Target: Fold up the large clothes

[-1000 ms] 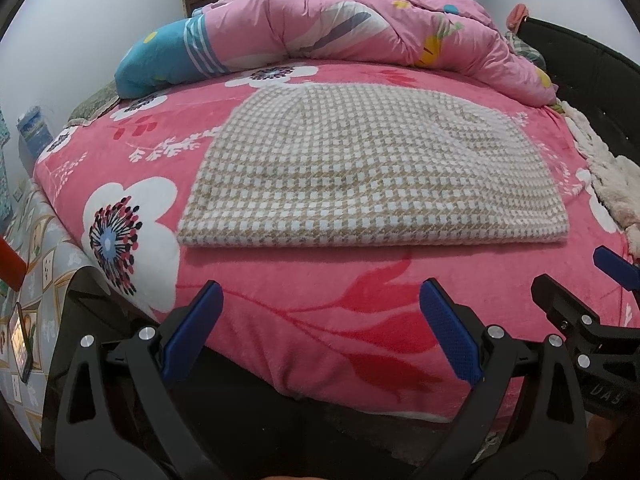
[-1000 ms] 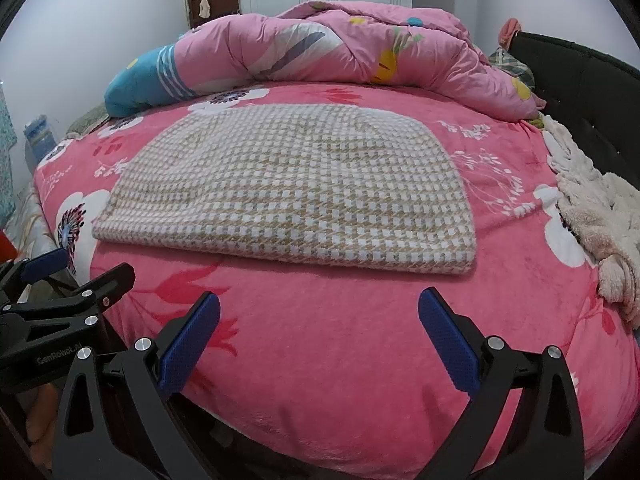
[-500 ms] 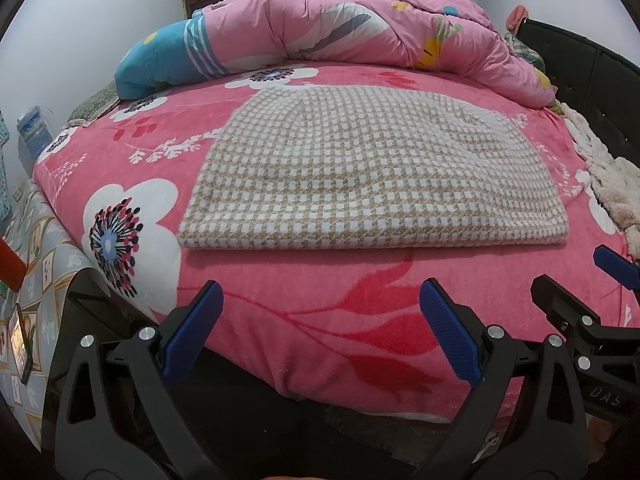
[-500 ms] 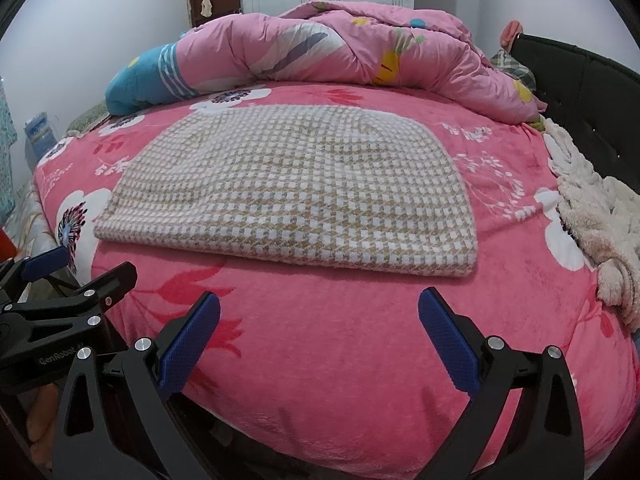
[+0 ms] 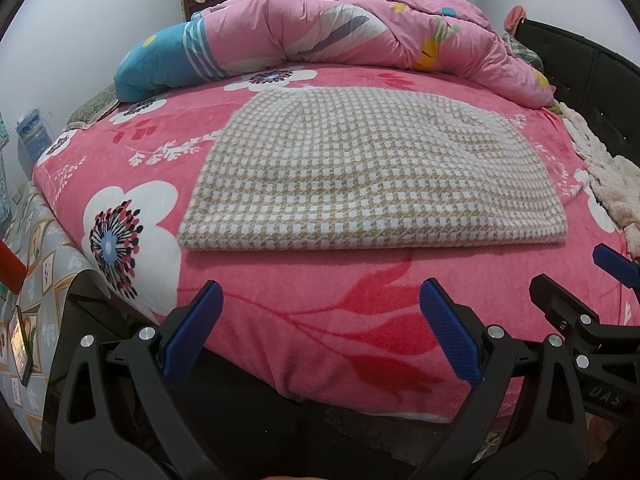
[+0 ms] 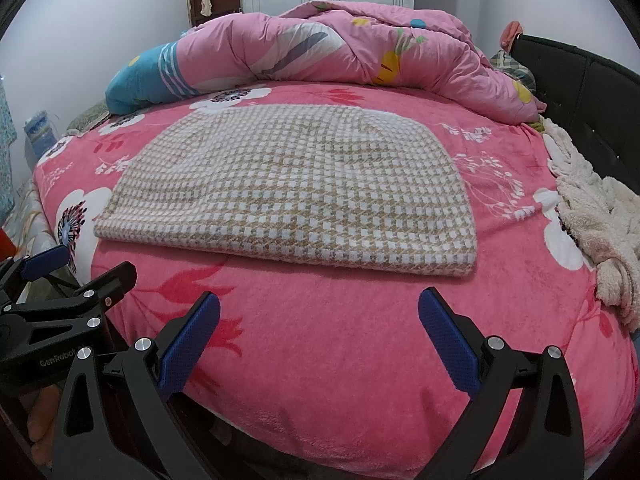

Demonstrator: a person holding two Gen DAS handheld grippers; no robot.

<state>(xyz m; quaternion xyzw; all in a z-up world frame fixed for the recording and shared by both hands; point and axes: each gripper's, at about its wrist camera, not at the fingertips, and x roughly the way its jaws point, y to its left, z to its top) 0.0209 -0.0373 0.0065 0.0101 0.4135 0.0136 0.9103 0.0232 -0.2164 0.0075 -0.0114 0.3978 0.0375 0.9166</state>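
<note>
A beige and white houndstooth garment (image 5: 368, 176) (image 6: 296, 196) lies flat and folded on the pink floral bedspread (image 5: 304, 280) (image 6: 340, 320), its thick folded edge facing me. My left gripper (image 5: 320, 304) hangs open at the bed's near edge, below the garment's left half, with nothing between its blue pads. My right gripper (image 6: 320, 316) is open too, over the bedspread short of the garment's front edge. Each gripper shows in the other's view: the right one (image 5: 592, 280) at the right, the left one (image 6: 68, 276) at the left.
A bunched pink and blue duvet (image 5: 340, 36) (image 6: 320, 48) lies along the far side. A cream fleece cloth (image 5: 608, 184) (image 6: 592, 224) sits by the black headboard (image 6: 580, 92) on the right. A patterned floor (image 5: 28, 280) and a phone (image 5: 22, 344) lie left.
Both grippers have lifted slightly, so the views have edged a little; the garment lies as before and both grippers stay open.
</note>
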